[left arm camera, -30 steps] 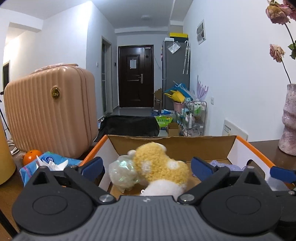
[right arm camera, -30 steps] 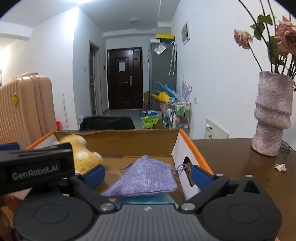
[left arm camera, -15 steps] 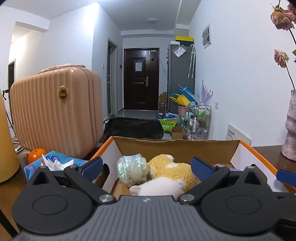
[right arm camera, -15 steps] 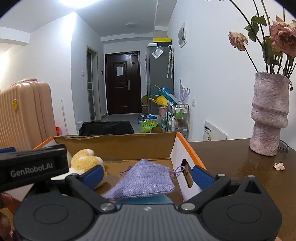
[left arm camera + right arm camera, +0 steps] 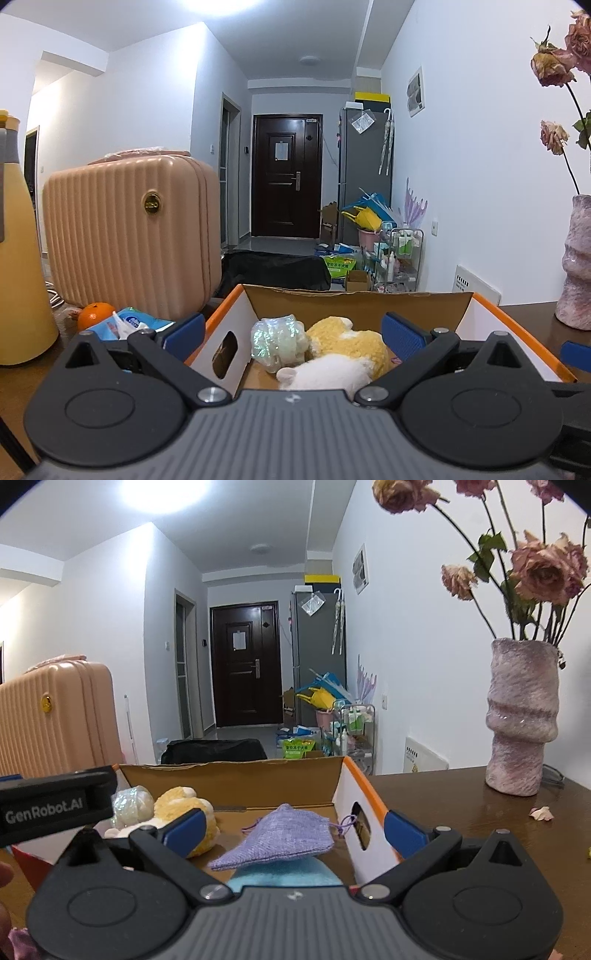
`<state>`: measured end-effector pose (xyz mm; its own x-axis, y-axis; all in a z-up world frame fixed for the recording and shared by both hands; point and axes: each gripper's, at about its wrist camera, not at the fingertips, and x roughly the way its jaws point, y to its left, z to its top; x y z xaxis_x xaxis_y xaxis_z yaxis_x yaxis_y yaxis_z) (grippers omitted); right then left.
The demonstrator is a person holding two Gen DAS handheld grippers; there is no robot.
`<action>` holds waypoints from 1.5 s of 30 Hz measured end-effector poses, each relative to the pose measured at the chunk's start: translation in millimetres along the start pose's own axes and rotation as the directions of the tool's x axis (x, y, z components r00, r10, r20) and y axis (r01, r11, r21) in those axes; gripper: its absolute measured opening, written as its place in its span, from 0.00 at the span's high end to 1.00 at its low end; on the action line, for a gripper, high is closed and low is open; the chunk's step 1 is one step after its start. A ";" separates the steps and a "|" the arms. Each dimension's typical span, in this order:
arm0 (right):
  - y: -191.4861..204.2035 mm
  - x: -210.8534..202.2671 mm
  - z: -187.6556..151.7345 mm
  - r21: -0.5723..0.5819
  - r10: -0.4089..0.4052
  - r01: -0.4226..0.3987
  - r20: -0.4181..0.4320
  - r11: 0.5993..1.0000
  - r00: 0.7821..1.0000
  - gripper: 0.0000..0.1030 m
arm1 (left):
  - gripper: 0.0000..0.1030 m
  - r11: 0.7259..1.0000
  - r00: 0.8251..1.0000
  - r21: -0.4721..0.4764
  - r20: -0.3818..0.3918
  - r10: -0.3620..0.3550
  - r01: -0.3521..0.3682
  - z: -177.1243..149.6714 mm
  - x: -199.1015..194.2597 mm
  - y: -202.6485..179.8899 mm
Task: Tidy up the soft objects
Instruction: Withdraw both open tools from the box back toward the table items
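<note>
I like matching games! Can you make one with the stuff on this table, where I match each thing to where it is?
Things:
1. purple pouch
2. orange fruit
3. pink vase
4. yellow plush toy

Places:
A. on the table, beside the peach suitcase
B. in the cardboard box, lying on a blue cloth
C. in the box, beside a shiny wrapped bundle
D. on the table outside the box, holding dried roses

Pairs: 1-B, 2-A, 3-D, 4-C
</note>
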<state>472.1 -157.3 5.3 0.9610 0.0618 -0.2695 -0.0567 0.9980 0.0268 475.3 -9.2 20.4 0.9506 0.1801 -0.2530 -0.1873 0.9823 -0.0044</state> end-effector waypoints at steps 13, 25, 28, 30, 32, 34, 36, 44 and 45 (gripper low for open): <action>-5.3 -40.4 -7.4 -0.026 -0.008 0.009 0.065 1.000 0.998 0.00 | 0.00 1.000 1.000 -0.007 0.001 -0.008 0.008 -7.3 -25.4 13.3; -9.9 -72.6 -16.7 -0.051 -0.004 0.008 0.070 0.999 0.998 0.00 | 0.00 1.000 1.000 -0.020 0.004 -0.018 0.018 -14.8 -56.3 30.0; -11.5 -80.9 -19.9 -0.057 -0.004 0.008 0.068 0.998 0.998 0.00 | 0.00 1.000 1.000 -0.019 0.006 -0.024 0.024 -17.0 -65.1 33.5; -12.4 -87.1 -21.5 -0.059 -0.004 0.008 0.070 0.998 0.998 0.00 | 0.00 0.999 1.000 -0.017 0.006 -0.028 0.028 -19.1 -71.5 36.2; -13.4 -93.8 -23.6 -0.061 -0.003 0.007 0.071 0.998 0.997 0.00 | 0.00 0.999 0.999 -0.013 0.007 -0.031 0.032 -21.3 -76.9 38.1; -14.2 -101.0 -25.9 -0.065 -0.002 0.007 0.073 0.998 0.997 0.00 | 0.00 0.999 0.999 -0.009 0.008 -0.034 0.034 -24.1 -83.7 39.9; -15.6 -107.6 -27.6 -0.068 -0.001 0.006 0.075 0.998 0.997 0.00 | 0.00 0.999 0.999 -0.001 0.007 -0.032 0.032 -25.8 -90.4 40.9; -19.9 -136.0 -34.5 -0.079 0.017 -0.009 0.089 0.997 0.996 0.00 | 0.00 0.999 0.999 0.020 0.006 -0.041 0.041 -33.0 -115.7 47.7; -20.5 -139.3 -35.2 -0.080 0.020 -0.013 0.091 0.997 0.996 0.00 | 0.00 0.999 0.999 0.022 0.008 -0.041 0.041 -34.0 -119.4 48.5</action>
<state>329.8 -186.1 8.4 0.9803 0.0809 -0.1799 -0.0907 0.9948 -0.0468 344.3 15.1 17.5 0.9593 0.1398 -0.2452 -0.1426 0.9898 0.0067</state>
